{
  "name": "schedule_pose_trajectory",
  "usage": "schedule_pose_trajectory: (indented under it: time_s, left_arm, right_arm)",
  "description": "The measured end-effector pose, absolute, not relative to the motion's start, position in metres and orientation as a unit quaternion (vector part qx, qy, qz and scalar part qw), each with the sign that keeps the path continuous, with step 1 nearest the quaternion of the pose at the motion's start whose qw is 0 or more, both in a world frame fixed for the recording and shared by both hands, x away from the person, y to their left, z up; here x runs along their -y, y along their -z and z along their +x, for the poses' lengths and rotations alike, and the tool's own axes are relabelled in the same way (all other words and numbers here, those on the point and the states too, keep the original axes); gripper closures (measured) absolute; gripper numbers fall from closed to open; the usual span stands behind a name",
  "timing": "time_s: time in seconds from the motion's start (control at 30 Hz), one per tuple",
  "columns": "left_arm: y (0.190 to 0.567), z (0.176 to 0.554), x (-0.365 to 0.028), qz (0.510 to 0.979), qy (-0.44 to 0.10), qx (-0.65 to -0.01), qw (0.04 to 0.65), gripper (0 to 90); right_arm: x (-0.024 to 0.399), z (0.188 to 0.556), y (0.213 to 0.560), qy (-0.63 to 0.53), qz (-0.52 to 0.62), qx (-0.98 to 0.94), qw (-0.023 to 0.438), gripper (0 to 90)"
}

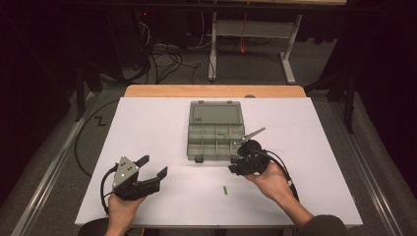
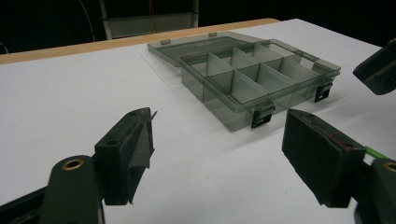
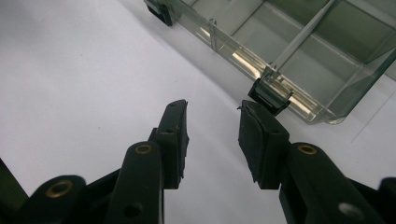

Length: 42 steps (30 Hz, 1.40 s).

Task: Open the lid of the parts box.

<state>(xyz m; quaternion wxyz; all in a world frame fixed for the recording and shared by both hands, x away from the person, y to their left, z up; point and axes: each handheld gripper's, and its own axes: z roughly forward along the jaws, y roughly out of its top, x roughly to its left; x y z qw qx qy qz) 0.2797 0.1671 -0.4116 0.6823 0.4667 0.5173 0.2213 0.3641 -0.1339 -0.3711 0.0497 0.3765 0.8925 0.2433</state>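
A clear grey compartment box (image 1: pixel 206 145) lies open at the table's middle, its lid (image 1: pixel 216 113) folded back flat. One small green piece (image 1: pixel 222 133) sits in a compartment, and another green piece (image 1: pixel 224 190) lies on the white table in front of the box. My right gripper (image 1: pixel 237 158) hovers at the box's front right corner. Its jaws (image 3: pixel 213 107) stand partly apart with nothing between them, and the box's black latch (image 3: pixel 271 95) is just beyond the right fingertip. My left gripper (image 1: pixel 155 165) is held low at the front left, wide open and empty (image 2: pixel 219 126).
The white table top (image 1: pixel 147 123) has a wooden strip (image 1: pixel 214 91) at its far edge. Beyond it are table legs and cables on the floor. In the left gripper view the box (image 2: pixel 261 74) lies ahead, and the right gripper (image 2: pixel 378 70) shows at the right edge.
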Motion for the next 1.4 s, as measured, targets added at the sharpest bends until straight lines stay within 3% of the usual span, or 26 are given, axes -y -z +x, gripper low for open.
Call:
schedule_pose_trajectory:
  time_s: [1.4]
  left_arm:
    - [0.411, 0.28, -0.167, 0.467, -0.222, -0.517, 0.682, 24.9]
  right_arm:
    - [0.105, 0.34, 0.399, -0.18, 0.347, -0.92, 0.004, 66.1]
